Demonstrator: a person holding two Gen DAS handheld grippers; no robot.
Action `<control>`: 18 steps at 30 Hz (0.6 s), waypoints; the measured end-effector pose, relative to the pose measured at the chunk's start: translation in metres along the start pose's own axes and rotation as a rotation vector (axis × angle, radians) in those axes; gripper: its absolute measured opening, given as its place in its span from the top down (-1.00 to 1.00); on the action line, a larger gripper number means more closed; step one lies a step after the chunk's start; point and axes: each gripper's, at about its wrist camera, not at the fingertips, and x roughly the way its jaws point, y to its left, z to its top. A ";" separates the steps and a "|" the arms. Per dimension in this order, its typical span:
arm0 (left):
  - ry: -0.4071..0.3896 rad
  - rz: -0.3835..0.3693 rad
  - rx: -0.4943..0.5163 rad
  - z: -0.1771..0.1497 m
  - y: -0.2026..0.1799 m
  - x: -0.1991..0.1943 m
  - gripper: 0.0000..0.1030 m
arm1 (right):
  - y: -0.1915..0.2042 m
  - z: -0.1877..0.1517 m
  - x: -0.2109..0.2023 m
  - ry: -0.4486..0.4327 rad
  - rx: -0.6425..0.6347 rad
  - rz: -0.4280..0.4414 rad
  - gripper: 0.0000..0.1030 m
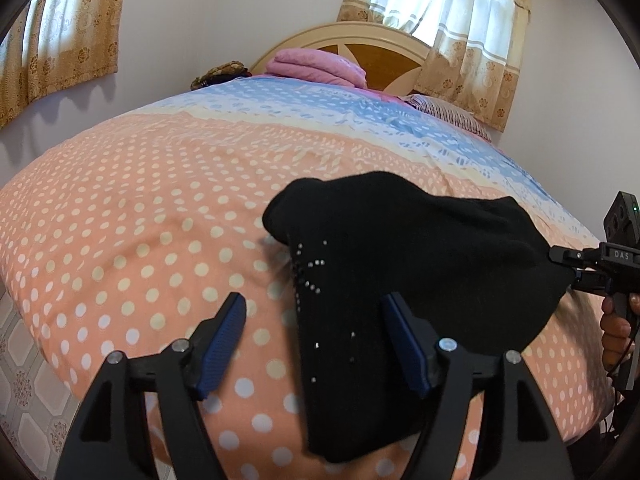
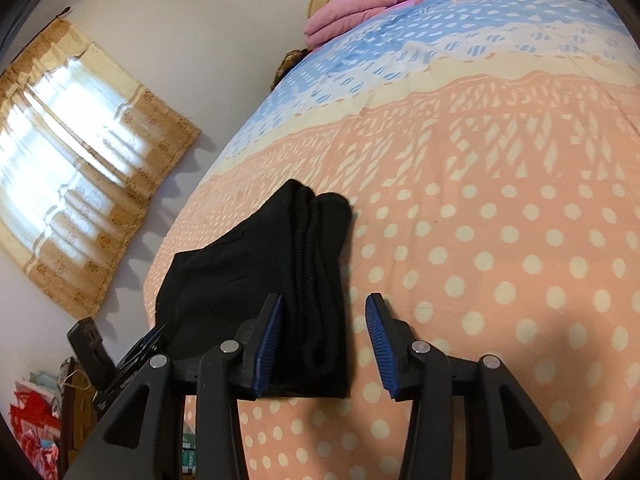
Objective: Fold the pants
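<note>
Black pants lie bunched on a dotted bed cover, both grippers spread wide.

Left wrist view: left gripper (image 1: 314, 312) gapes empty; pants (image 1: 400, 256) lie at 3 o'clock on the bed cover (image 1: 140, 208). Right wrist view: right gripper (image 2: 325, 312) gapes, holding nothing; pants (image 2: 260, 268) at 9 o'clock.

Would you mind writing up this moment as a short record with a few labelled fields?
garment: black pants, bunched and partly folded
surface: bed with polka-dot bedspread
left gripper: open, pants lying between its fingers
right gripper: open, the folded edge of the pants between its fingers
background: pink folded blanket by the headboard, curtains
fold status: unfinished
</note>
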 end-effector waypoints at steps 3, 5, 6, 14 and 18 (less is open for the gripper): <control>0.004 0.006 0.006 -0.004 -0.002 -0.008 -0.42 | 0.005 -0.004 -0.012 -0.043 -0.024 -0.078 0.01; 0.004 0.011 0.012 -0.005 -0.003 -0.013 -0.42 | 0.009 -0.009 -0.023 -0.084 -0.044 -0.145 0.01; 0.004 0.011 0.017 -0.005 -0.005 -0.016 -0.42 | 0.010 -0.010 -0.028 -0.093 -0.048 -0.157 0.01; 0.004 0.029 0.057 -0.008 -0.015 -0.035 -0.42 | 0.010 -0.027 -0.049 -0.102 -0.040 -0.183 0.01; -0.011 0.029 0.072 -0.007 -0.024 -0.050 -0.42 | 0.029 -0.039 -0.063 -0.123 -0.076 -0.223 0.01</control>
